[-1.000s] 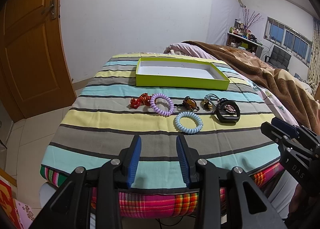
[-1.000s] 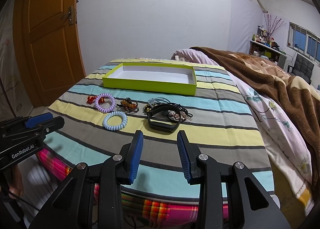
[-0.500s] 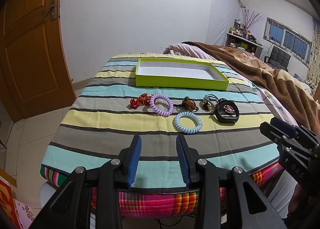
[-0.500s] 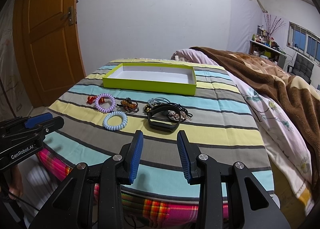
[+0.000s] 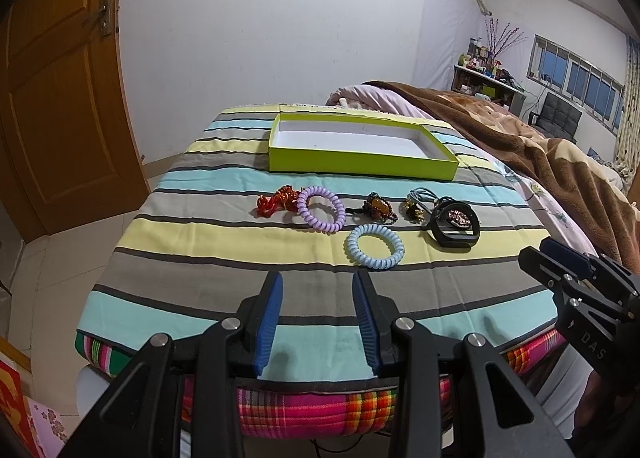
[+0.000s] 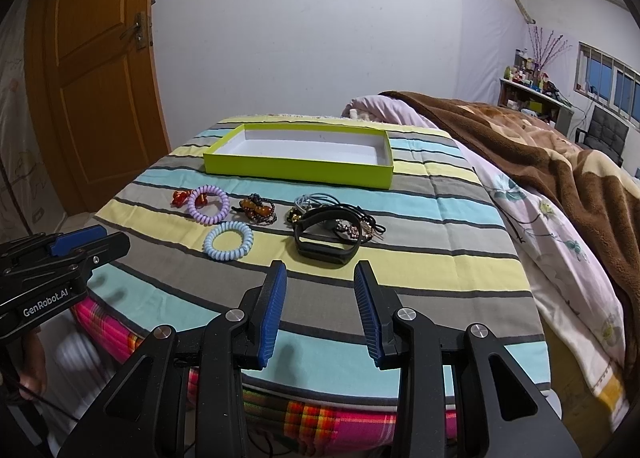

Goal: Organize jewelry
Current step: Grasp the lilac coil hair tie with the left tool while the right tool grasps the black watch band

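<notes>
Ahead of both claws stretches a bed covered by a striped cloth (image 5: pixel 224 242) in bands of yellow, grey and turquoise, with a brown blanket (image 6: pixel 552 145) heaped along the side to the right of the right gripper. At the far end of the cloth, straight beyond the fingers, lies a shallow lime-green box (image 5: pixel 360 167) with a white floor, open and with nothing in it. Between the box and the claws the jewelry sits in a loose row on the cloth.

The left gripper (image 5: pixel 317 318) hangs over the near edge of the bed, its blue pads spread wide and gripping nothing. The right gripper (image 6: pixel 320 308) sits likewise at the near edge, its jaws parted wide and bare; in the left wrist view it shows at the far right, well apart from the other claw.

Just beyond and a little left of the right gripper lies a black bangle (image 6: pixel 326 246), looped around or against a small beaded piece whose form is hard to make out. Just past the left gripper, slightly to its right, rests a pale blue spiral hair tie (image 5: pixel 375 246). Farther out and left of that is a purple spiral hair tie (image 5: pixel 321 209), touching a red beaded ornament (image 5: pixel 276 199) on its left. Between the purple tie and the bangle sits an amber beaded bracelet (image 5: pixel 378 207), and behind the bangle a tangle of pale blue cords (image 6: pixel 316 199).
</notes>
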`<state>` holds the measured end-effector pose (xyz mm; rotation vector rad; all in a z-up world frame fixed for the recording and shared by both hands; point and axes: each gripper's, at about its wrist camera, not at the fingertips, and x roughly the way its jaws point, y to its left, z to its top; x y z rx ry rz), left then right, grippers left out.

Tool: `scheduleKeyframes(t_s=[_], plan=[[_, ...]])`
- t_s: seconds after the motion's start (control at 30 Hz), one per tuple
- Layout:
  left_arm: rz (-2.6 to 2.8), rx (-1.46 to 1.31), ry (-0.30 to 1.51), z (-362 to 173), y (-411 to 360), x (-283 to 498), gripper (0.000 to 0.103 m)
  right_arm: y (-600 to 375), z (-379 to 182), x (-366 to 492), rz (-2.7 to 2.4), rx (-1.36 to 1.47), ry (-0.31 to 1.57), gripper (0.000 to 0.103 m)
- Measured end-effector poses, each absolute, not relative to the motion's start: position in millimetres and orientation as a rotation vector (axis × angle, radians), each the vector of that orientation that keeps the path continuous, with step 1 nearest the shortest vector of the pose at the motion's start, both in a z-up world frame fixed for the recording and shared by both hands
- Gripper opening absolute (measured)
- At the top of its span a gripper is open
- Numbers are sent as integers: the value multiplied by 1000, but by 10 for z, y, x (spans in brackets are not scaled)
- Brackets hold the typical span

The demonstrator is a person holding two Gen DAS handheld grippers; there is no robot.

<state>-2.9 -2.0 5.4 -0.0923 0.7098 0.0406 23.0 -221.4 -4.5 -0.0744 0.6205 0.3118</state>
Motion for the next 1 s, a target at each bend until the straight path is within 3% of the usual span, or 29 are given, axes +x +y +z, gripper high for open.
scheduleKeyframes(t_s=[1.0], plan=[[43,-142,809,-349,196,1035,38,-2252,-415,1261,284,2,767,36]])
